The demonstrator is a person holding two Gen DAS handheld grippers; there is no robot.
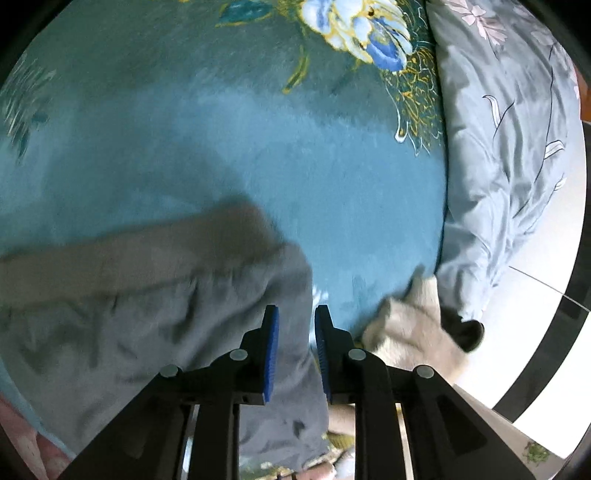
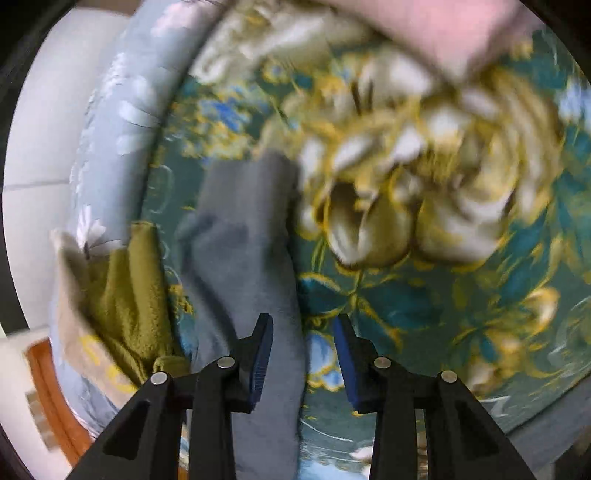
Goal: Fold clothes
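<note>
A grey garment point(image 1: 147, 314) lies crumpled on the teal floral bedspread point(image 1: 240, 147), filling the lower left of the left wrist view. My left gripper point(image 1: 295, 311) hovers over the garment's right edge, its blue pads a small gap apart with nothing pinched between them. In the right wrist view the same grey garment point(image 2: 243, 240) runs as a long strip up the bedspread point(image 2: 406, 295). My right gripper point(image 2: 303, 319) stands open above the strip's right edge, and no cloth is caught in its jaws. This view is blurred.
A light blue flowered quilt point(image 1: 498, 147) is bunched along the bed's edge, also visible as the quilt point(image 2: 122, 122). A beige cloth point(image 1: 410, 325) and an olive green cloth point(image 2: 125, 295) lie by that edge. White tiled floor point(image 1: 546, 332) lies beyond. Something pink point(image 2: 443, 26) sits at the far side.
</note>
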